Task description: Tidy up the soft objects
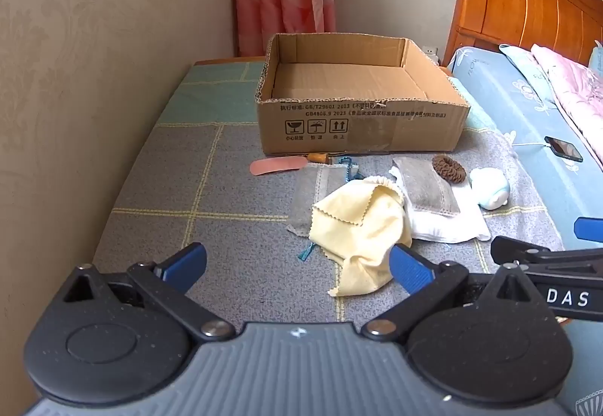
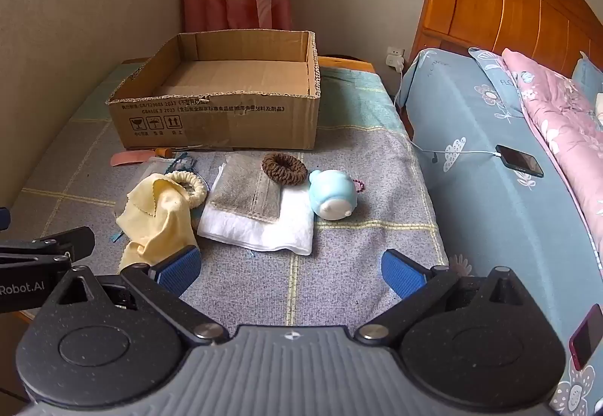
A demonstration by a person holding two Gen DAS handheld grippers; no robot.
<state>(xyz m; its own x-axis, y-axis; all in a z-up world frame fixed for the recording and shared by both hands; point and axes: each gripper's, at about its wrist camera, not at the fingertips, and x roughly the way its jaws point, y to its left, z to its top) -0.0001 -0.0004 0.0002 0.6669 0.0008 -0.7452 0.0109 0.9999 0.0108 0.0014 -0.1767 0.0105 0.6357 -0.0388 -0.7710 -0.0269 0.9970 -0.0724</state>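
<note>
An open, empty cardboard box (image 1: pixel 361 131) (image 2: pixel 222 122) stands at the back of the cloth-covered table. In front of it lie a yellow cloth (image 1: pixel 358 227) (image 2: pixel 154 223), a cream scrunchie (image 2: pixel 190 186), a grey cloth (image 1: pixel 426 186) (image 2: pixel 248 189) on a folded white cloth (image 1: pixel 448 223) (image 2: pixel 264 231), a brown scrunchie (image 1: pixel 448 168) (image 2: pixel 283 168) and a light blue soft toy (image 1: pixel 490 188) (image 2: pixel 333 195). My left gripper (image 1: pixel 297 267) is open, just short of the yellow cloth. My right gripper (image 2: pixel 290 270) is open, just short of the white cloth.
A pink strip (image 1: pixel 277 165), a wooden-handled tool (image 1: pixel 320 157) and a teal tassel cord (image 1: pixel 346 165) lie by the box front. A bed (image 2: pixel 508 171) with a charging phone (image 2: pixel 520 160) is on the right. A wall runs along the left.
</note>
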